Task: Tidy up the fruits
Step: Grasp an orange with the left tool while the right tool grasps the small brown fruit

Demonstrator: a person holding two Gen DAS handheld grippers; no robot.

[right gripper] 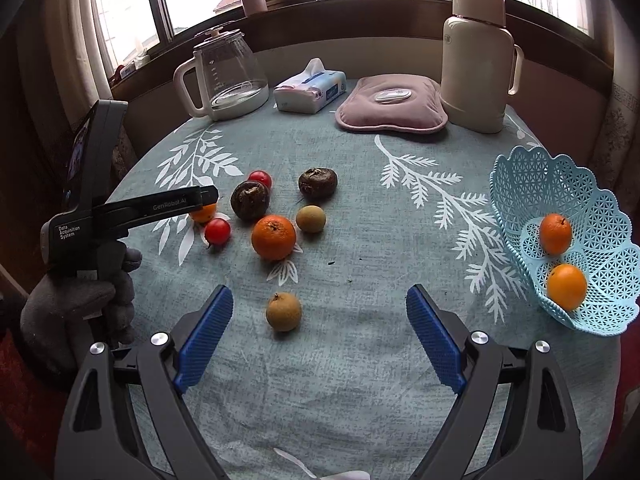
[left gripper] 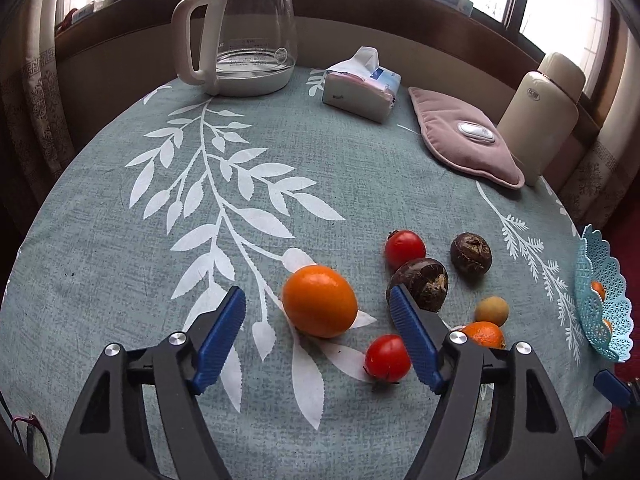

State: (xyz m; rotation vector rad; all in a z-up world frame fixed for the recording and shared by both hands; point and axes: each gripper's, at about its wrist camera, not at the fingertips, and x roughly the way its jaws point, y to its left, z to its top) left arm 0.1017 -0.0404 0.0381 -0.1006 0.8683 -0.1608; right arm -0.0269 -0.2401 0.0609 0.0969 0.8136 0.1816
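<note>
A large orange (left gripper: 319,306) lies on the tablecloth between the blue pads of my left gripper (left gripper: 316,294), with a gap on each side; the jaws are open. Beside it are two red tomatoes (left gripper: 387,358), two dark brown fruits (left gripper: 420,282), a mandarin (right gripper: 273,237) and a small tan fruit (right gripper: 310,219). My right gripper (right gripper: 319,291) is open over the cloth, with another tan fruit (right gripper: 283,311) just ahead of its left pad. The light blue lattice basket (right gripper: 520,184) at the right edge holds two oranges (right gripper: 555,234).
A glass kettle (right gripper: 224,76), a tissue pack (right gripper: 310,86), a pink heat pad (right gripper: 390,104) and a cream thermos (right gripper: 476,60) line the far side of the round table. A gloved hand (right gripper: 76,304) holds the left gripper at the left edge.
</note>
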